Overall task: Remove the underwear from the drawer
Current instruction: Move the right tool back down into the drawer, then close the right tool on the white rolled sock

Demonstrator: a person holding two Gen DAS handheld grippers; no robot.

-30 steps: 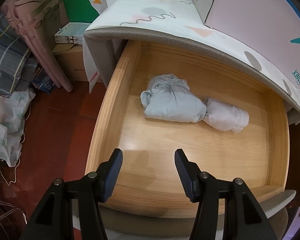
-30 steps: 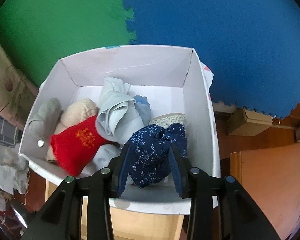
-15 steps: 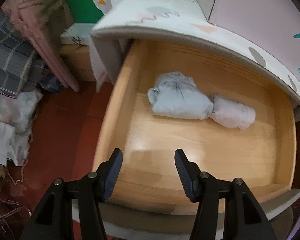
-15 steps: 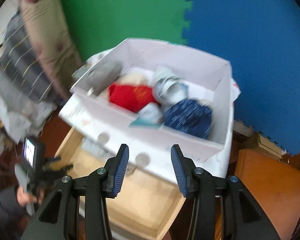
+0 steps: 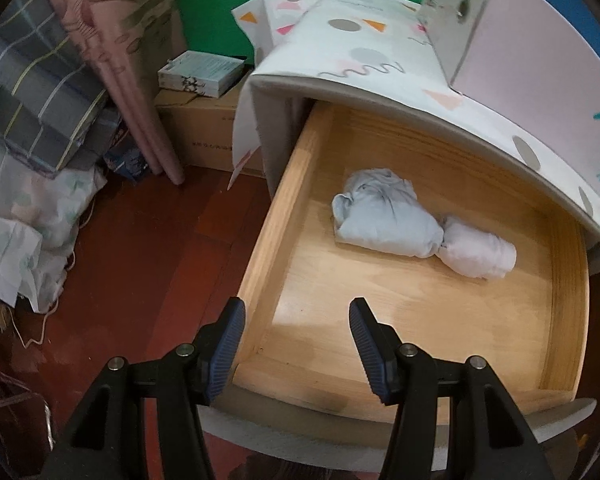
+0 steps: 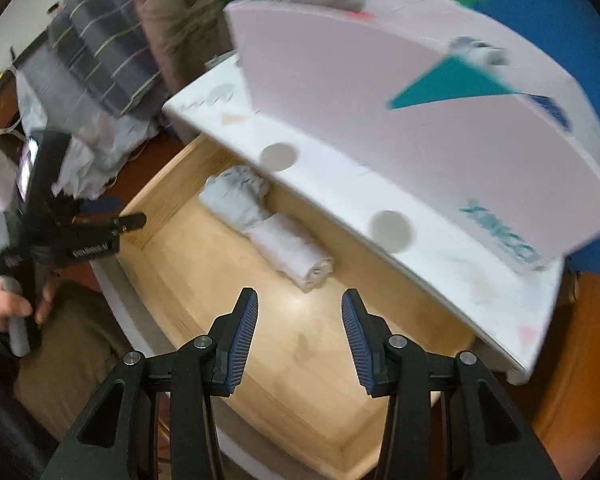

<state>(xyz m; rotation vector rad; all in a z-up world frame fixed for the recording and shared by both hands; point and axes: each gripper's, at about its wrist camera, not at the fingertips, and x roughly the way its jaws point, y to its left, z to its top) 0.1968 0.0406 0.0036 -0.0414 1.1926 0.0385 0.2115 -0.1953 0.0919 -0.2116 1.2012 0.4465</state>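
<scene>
Two rolled underwear pieces, a pale blue roll (image 5: 384, 220) and a white roll (image 6: 292, 248), are laid end to end in the drawer (image 6: 172, 200), near its back. The right gripper (image 6: 299, 336), spread and empty, is held nearer, ahead of the white roll. The left gripper (image 5: 296, 348), likewise spread and empty, is kept at the drawer's front corner.

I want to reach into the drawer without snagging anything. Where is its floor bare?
The drawer floor is bare along the front wall and toward both side walls. The only crowding is mid-floor near the back, where the pale blue bundle and white roll lie end to end, partly under the cabinet top.
</scene>
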